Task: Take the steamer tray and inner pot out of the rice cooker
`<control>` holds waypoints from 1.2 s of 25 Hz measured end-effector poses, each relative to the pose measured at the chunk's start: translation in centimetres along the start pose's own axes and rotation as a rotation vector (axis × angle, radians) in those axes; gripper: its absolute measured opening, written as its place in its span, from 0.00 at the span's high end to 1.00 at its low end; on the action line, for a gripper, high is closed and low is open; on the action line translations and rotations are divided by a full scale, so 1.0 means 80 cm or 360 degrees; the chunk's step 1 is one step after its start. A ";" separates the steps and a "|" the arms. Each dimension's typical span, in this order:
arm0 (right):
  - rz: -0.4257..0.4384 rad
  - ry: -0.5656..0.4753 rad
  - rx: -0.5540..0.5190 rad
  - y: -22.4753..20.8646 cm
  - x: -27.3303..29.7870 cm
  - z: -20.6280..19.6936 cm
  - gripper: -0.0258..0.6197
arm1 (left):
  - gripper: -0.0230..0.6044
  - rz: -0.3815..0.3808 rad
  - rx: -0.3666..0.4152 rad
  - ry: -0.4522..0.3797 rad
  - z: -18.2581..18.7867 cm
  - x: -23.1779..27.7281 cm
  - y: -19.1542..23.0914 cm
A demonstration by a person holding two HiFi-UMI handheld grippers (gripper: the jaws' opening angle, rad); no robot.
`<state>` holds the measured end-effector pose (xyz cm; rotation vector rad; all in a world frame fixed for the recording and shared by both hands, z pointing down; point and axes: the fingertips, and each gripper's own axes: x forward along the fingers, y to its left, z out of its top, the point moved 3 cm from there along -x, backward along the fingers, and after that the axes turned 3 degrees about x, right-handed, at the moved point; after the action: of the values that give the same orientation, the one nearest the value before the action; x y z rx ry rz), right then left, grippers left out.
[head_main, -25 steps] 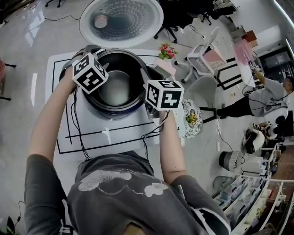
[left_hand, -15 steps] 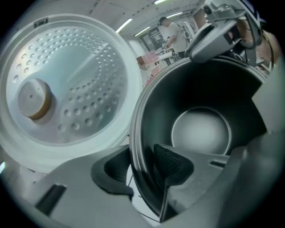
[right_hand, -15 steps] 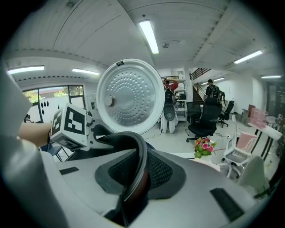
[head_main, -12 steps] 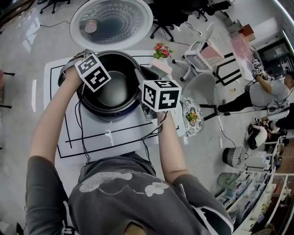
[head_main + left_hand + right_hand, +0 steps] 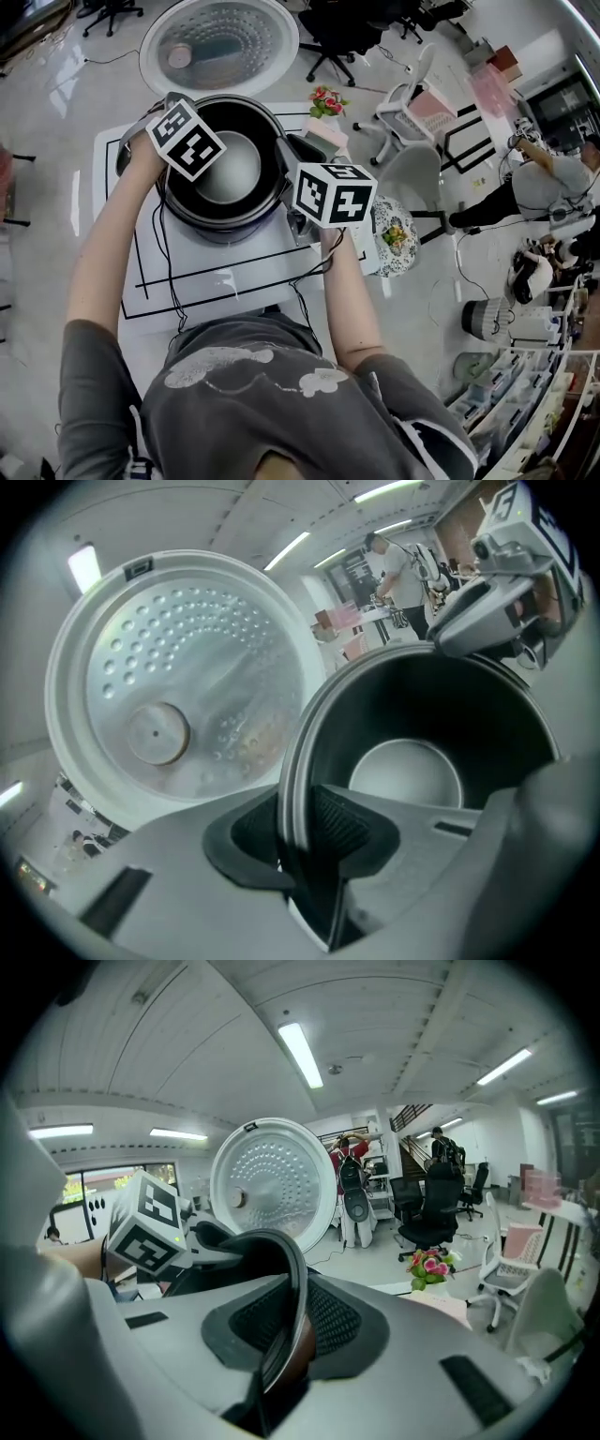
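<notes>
The dark inner pot (image 5: 230,169) with its shiny bottom sits in the black rice cooker (image 5: 217,225) on the table. My left gripper (image 5: 172,173) is at the pot's left rim, and its jaws have just been closing with the rim between them. In the left gripper view the thin rim (image 5: 291,761) runs between the ribbed pads of the left gripper (image 5: 302,827), which press on it. My right gripper (image 5: 287,187) holds the opposite rim. The right gripper view shows the right gripper (image 5: 286,1326) shut on that rim (image 5: 292,1279). No steamer tray is in view.
The cooker's round perforated lid (image 5: 220,42) stands open behind the pot. A white mat with black lines (image 5: 216,272) lies under the cooker. Pink flowers (image 5: 323,101) and a plate of food (image 5: 394,239) are to the right, with chairs and a person (image 5: 544,178) beyond.
Both grippers have come up a little at the pot's rim. The pot's shiny bottom sits slightly higher in the cooker's mouth than before.
</notes>
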<state>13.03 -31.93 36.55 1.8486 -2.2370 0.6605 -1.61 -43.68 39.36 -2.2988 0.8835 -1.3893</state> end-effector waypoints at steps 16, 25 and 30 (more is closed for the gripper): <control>0.0258 -0.0273 0.0197 0.011 -0.040 0.050 0.85 | 0.84 0.0060 -0.0165 -0.0057 0.045 -0.076 0.033; 0.0445 -0.0505 0.0060 0.028 -0.093 0.084 0.84 | 0.86 0.0295 -0.0294 -0.0239 0.058 -0.159 0.031; 0.0588 -0.0586 -0.0078 0.045 -0.132 0.103 0.84 | 0.87 0.0464 -0.0394 -0.0309 0.060 -0.217 0.021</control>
<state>13.09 -25.61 24.24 1.6568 -2.8423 0.3246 -3.86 -33.93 24.24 -2.3099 1.3247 -0.9644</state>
